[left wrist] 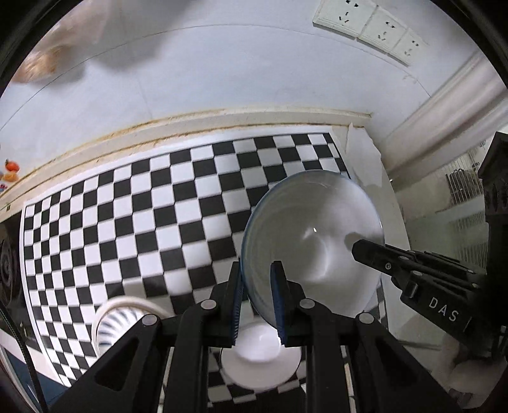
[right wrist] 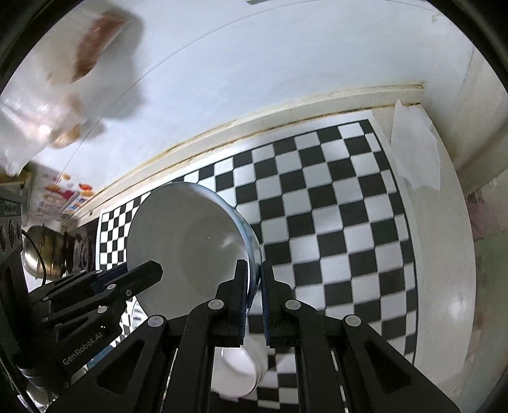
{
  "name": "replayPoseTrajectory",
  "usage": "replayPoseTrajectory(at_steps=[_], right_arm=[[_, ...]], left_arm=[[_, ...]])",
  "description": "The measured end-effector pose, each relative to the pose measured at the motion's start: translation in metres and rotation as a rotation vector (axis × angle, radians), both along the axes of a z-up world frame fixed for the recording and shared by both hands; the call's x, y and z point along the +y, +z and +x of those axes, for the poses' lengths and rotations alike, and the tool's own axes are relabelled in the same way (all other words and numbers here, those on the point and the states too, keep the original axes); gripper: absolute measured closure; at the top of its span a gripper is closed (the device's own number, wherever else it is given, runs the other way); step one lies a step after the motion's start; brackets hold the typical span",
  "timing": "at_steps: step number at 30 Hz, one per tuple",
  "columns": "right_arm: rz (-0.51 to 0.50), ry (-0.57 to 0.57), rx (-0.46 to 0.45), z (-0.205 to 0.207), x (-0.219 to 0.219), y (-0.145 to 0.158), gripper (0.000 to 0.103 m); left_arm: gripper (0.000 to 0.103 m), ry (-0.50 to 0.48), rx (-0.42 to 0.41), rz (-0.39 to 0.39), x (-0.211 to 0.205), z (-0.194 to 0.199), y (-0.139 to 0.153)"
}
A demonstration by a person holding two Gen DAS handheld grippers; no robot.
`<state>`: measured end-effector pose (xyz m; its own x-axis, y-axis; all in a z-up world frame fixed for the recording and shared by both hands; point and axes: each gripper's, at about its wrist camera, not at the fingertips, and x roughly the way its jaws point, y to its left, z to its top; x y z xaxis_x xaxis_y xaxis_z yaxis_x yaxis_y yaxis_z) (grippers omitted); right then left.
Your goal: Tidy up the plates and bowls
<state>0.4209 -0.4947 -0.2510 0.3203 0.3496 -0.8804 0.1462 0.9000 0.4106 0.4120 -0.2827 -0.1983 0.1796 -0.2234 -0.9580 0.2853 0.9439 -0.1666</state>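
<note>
Both grippers are clamped on the same bowl point(left wrist: 312, 241), white inside with a bluish rim, held up in the air above the checkered mat point(left wrist: 127, 222) on the tabletop point(right wrist: 444, 270).

Left gripper point(left wrist: 258, 295): fingers narrow, pinching the bowl's rim at its lower left edge, one finger inside, one outside. Right gripper point(right wrist: 254, 286): same grip on the opposite rim, fingers narrow, rim pressed between the pads. In the left wrist view the right gripper comes in from the right side, with its tip over the bowl's inner wall.

Bowl is tilted (mouth turned partly toward each camera) and clear of the mat.

Below it, on the mat: a white plate point(left wrist: 263, 365) directly under the left fingers, and a white ribbed dish point(left wrist: 117, 321) just to its left. In the right wrist view, a white bowl or cup shape point(right wrist: 238, 371) sits under the fingers; can't tell which.

Background: wall sockets point(left wrist: 371, 25) on the white wall, a crumpled white paper point(right wrist: 416, 149) at the mat's far right corner, a metal pot point(right wrist: 41, 254) at the left edge.
</note>
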Motion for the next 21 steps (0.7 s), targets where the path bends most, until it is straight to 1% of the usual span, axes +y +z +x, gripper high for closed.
replayPoseTrajectory(at_steps=[5,10,13,21], right_arm=[[0.006,0.009,0.006,-0.040,0.021,-0.002,0.094],[0.012,0.018,0.030,-0.076,0.036,-0.015,0.094],[0.013,0.024,0.044,-0.090,0.042,-0.024,0.094],[0.011,0.027,0.090,-0.112,0.051,-0.053,0.094]], left_arm=[[0.088,-0.006,0.006,0.003,0.015,-0.034,-0.002],[0.088,-0.010,0.018,0.009,0.024,-0.059,-0.010],[0.088,-0.013,0.030,0.016,0.029,-0.072,-0.017],[0.088,-0.002,0.098,0.030,0.035,-0.091,-0.053]])
